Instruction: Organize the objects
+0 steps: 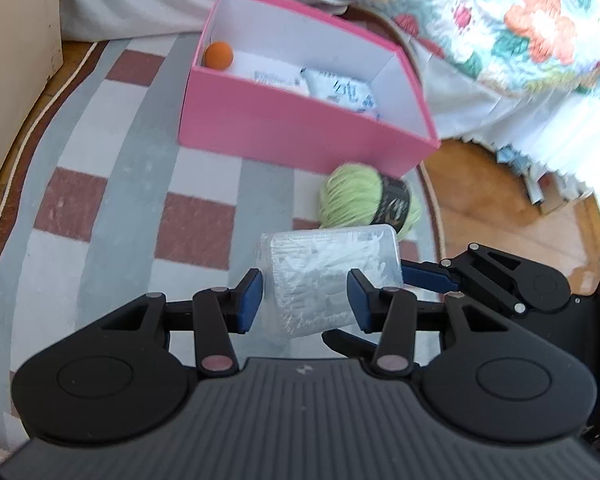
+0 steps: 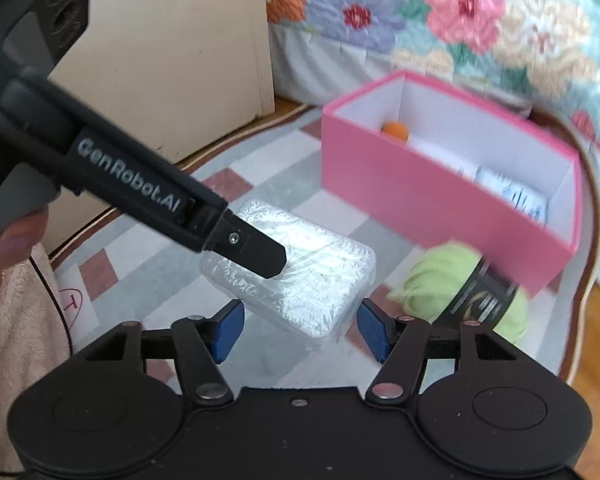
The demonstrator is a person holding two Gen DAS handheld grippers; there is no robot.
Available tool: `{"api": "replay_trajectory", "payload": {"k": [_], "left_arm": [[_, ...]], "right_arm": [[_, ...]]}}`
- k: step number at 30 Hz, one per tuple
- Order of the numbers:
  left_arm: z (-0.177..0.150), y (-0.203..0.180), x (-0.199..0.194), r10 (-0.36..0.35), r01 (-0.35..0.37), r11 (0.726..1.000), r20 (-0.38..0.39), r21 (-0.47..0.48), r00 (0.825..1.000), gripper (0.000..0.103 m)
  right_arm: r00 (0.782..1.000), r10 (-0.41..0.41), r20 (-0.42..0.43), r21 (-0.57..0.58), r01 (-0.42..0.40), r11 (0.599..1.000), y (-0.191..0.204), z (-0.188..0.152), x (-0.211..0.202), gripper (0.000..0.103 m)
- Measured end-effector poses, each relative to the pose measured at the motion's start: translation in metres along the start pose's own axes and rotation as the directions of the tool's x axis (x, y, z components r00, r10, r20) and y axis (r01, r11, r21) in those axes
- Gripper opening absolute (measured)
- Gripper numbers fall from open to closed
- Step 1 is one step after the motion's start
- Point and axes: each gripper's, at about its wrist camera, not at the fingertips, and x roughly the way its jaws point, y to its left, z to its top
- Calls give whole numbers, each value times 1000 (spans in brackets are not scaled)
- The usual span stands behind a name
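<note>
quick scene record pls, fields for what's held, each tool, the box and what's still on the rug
held item: clear plastic case, tilted, above the rug
left tool: shut on the case
right tool: fingers either side of the case, grip unclear
pink box: open, on the rug
in box: orange ball, white packets
outside box: green yarn, on the rug by the box's front wall

We see bright, soft daylight in both views. Glare whitens the clear plastic-wrapped rectangular packet [image 2: 300,276]. Motion blur smears the pink cardboard box [image 2: 440,200], the green yarn ball [image 2: 440,280] and the floral quilt [image 1: 520,20]. Fisheye distortion bends the checked rug's [image 1: 100,200] edges.
</note>
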Motion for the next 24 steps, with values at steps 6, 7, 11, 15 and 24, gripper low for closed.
{"api": "replay_trajectory", "payload": {"k": [6,7,11,15,24], "left_arm": [[12,-2,-14,-5,5,1000,59,0,998,45],[13,-2,-16,-1,1,1000,62,-4,998,45],[17,-2,-20,2,-1,1000,58,-17,998,45],[19,-2,-19,-22,24,999,57,-36,998,44],[26,-6,-27,-38,42,998,96,-39,995,44]], "right_arm": [[999,-19,37,-75,22,997,-3,20,-14,68],[999,-15,35,-80,17,997,-4,24,-15,68],[999,-7,54,-90,12,996,-3,33,-19,69],[995,-30,100,-82,38,996,-3,40,-27,70],[991,-40,131,-62,48,997,-13,42,-32,64]]}}
